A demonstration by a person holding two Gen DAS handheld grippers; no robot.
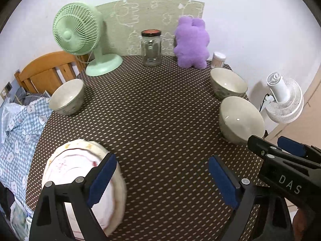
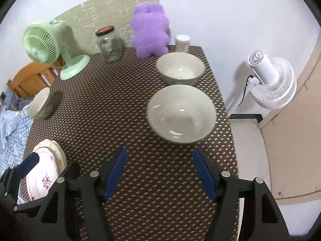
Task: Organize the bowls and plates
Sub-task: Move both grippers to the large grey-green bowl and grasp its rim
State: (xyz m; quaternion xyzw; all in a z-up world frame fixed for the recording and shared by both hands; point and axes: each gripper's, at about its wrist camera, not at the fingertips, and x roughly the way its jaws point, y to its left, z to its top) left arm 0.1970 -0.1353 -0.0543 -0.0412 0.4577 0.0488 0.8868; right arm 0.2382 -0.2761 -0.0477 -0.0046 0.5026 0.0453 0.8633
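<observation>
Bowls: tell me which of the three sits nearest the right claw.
The front bowl on the table's right side, just ahead of the open right claw; the others sit behind it and far left.

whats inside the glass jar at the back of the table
The glass jar looks empty: its clear sides show only the patterned wall panel behind it. Its dark lid is on, so the very top is covered.

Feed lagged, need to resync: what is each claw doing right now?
Left claw: open, empty, beside the plates.
Right claw: open, empty, just short of the near bowl.
</observation>
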